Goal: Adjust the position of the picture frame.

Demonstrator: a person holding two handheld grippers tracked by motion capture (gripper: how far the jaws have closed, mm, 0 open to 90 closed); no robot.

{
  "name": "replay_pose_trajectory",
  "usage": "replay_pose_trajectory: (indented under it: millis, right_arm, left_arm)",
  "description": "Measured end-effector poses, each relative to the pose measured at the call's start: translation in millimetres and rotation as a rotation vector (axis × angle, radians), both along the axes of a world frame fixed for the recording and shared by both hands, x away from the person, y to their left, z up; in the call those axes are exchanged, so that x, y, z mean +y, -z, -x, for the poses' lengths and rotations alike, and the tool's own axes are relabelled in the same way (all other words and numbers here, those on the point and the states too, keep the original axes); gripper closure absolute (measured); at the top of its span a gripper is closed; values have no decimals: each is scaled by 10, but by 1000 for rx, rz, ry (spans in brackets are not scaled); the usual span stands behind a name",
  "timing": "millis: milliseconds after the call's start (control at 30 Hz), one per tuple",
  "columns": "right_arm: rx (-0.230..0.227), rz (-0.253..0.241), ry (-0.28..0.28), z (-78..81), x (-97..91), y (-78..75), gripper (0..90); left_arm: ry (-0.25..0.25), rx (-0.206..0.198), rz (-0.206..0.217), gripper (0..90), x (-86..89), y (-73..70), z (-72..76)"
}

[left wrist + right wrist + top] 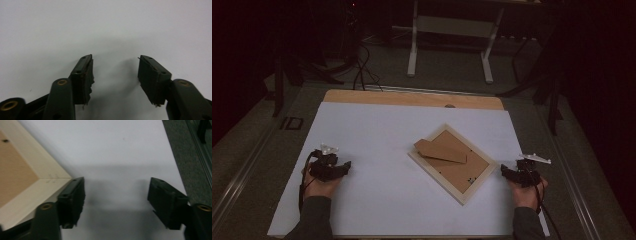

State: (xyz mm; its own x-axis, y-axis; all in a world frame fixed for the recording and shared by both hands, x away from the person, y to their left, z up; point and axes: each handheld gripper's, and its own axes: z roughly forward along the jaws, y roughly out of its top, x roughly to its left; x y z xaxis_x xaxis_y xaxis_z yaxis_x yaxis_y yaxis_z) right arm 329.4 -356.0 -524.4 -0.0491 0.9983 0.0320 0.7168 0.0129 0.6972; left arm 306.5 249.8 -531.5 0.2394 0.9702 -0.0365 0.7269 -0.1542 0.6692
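Observation:
A light wooden picture frame (453, 163) lies face down and turned diagonally on the white table top (377, 145), its brown back board up and its brown stand flap (440, 151) folded across it. My right gripper (514, 172) rests open on the table just right of the frame's right corner; in the right gripper view (116, 195) that pale corner (40, 180) sits beside the left jaw. My left gripper (338, 167) rests open on the bare white surface at the left, well away from the frame, with nothing between its jaws (115, 72).
A wooden strip (412, 98) runs along the table's far edge. Grey carpet (562, 150) borders the table on both sides. A white-legged desk (452, 45) and cables (362, 70) stand on the floor beyond it.

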Motion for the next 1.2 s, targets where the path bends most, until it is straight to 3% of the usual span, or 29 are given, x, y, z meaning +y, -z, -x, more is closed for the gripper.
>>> replay_pose_trajectory:
  millis: [33,67,133,200,433,567,800,1033,1200]
  right_arm:
    - [0,0,0,0,0,0,329]
    - [-20,-5,-21,33,6,-37,359]
    - [-37,-11,-37,55,16,-68,383]
    - [-41,-8,-46,60,20,-76,383]
    - [-57,-9,-103,83,84,-113,439]
    - [-60,-12,-125,97,116,-135,461]
    - [-58,-21,-149,109,131,-154,479]
    - [-50,-23,-179,131,174,-165,514]
    - [-44,-24,-199,145,177,-169,550]
  left_arm:
    - [0,0,0,480,0,0,0]
    - [15,-1,37,524,31,-19,11]
    - [22,-3,53,553,40,-35,27]
    - [22,-3,53,568,40,-35,27]
    - [49,-92,47,578,0,-126,116]
    - [48,-117,57,573,15,-144,143]
    - [61,-125,54,572,-4,-164,163]
    - [115,-128,24,571,-66,-200,163]
    - [147,-135,35,571,-101,-236,146]
